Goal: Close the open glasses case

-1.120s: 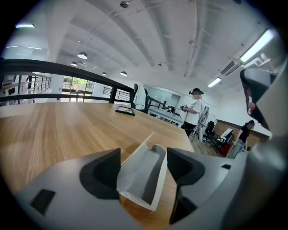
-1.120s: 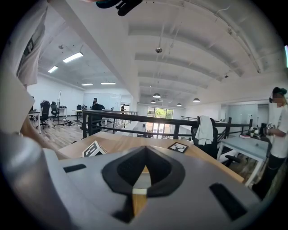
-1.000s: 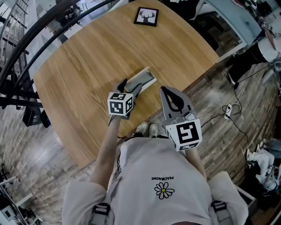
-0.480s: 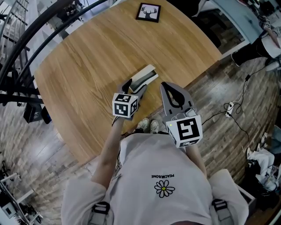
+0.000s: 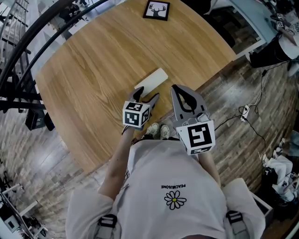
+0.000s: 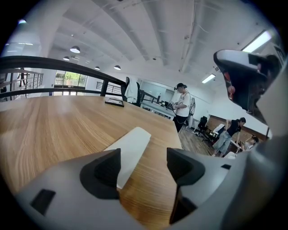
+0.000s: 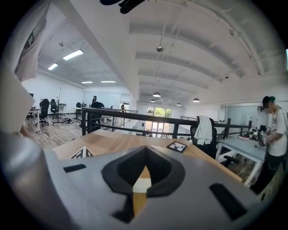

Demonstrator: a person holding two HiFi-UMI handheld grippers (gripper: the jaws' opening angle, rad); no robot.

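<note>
**Head view: case lies flat and shut, both tools off it**

Head view has the left hand-held gripper (image 5: 145,95) low over the counter (image 5: 93,74), just short of the near end of the glasses case (image 5: 152,79). Its own view shows the jaws wide apart, with only wood grain between them and the case's near corner partly behind the left jaw. That reads as a tool hovering by the case, not gripping it. The right hand-held gripper (image 5: 180,93) hangs beside it past the counter's edge, jaws pressed together on nothing, apparently held out of the way.

The case is a slim white slab with rounded corners and a smooth matte face. It lies flat near the counter's edge with its lid down, so the closing looks done. The counter is pale, straight-grained wood with a curved edge. A small dark framed picture (image 5: 156,10) sits at the far side, well apart.
</note>
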